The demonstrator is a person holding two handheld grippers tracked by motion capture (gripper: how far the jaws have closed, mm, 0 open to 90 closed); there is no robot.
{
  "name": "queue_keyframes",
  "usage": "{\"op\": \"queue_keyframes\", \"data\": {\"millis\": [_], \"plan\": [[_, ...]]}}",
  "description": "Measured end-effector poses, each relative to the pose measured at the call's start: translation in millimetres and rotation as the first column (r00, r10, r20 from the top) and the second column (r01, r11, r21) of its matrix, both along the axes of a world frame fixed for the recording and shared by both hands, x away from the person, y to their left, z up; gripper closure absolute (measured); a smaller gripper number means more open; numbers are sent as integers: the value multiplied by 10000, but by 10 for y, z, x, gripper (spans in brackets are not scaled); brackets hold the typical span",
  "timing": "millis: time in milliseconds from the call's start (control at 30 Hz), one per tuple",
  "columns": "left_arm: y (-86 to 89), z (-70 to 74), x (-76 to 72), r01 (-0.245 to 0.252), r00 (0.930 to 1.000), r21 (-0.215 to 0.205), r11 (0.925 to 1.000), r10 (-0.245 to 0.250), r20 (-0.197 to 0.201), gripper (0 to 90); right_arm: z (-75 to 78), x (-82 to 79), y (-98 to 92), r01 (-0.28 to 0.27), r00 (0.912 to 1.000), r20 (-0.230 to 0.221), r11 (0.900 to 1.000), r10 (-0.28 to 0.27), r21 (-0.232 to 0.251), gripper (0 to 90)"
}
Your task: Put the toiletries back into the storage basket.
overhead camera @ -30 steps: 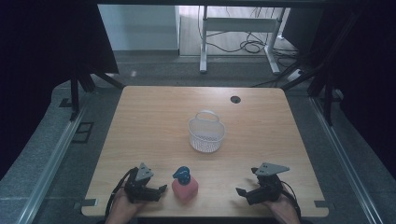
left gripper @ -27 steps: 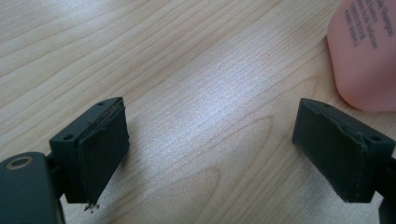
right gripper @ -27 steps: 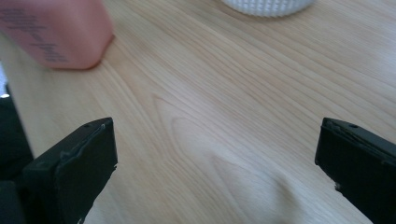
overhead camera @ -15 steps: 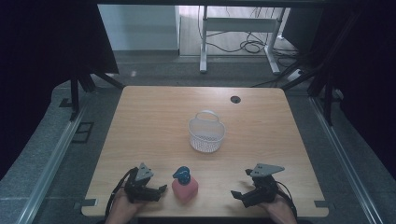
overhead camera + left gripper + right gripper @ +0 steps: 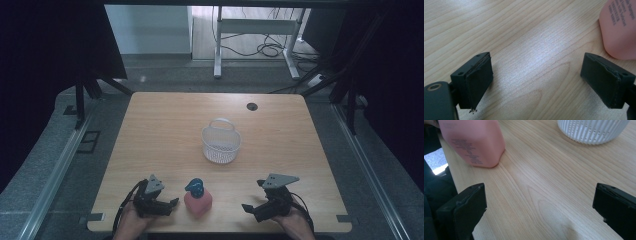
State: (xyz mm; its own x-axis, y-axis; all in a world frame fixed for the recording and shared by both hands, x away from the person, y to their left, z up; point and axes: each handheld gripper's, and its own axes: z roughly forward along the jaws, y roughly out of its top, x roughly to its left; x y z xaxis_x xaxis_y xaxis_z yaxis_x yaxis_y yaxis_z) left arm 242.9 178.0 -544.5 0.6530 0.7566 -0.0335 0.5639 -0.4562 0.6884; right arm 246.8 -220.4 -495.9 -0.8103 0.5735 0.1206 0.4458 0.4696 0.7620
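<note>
A pink bottle (image 5: 198, 202) with a blue pump top stands upright near the table's front edge, between the two hands. My left gripper (image 5: 170, 205) rests just left of it, open, its jaws wide apart over bare wood; the pink bottle (image 5: 619, 27) shows at the upper right of the left gripper view. My right gripper (image 5: 250, 209) is open to the bottle's right, pointing toward it. In the right gripper view the pink bottle (image 5: 474, 142) stands ahead at upper left and the white basket (image 5: 591, 130) at upper right.
A white perforated basket (image 5: 221, 145) with a raised handle stands at the middle of the wooden table (image 5: 165, 130). A dark round grommet (image 5: 251, 106) sits near the far edge. Dark curtains flank both sides; a desk frame and cables stand behind the table.
My right gripper has shifted left along the front edge, closer to the pink bottle. The left gripper, bottle and basket have stayed put.
</note>
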Motion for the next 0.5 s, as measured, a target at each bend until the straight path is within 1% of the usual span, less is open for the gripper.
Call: {"op": "queue_keyframes", "data": {"millis": [200,500], "plan": [[1,0,1,10,10000,5,10000,-10,5,104,49,-8,79,-116,9999,46,9999,116,99,0],[1,0,1,12,10000,7,10000,-12,8,104,108,-4,220,-435,9990,55,9987,434,254,0]]}}
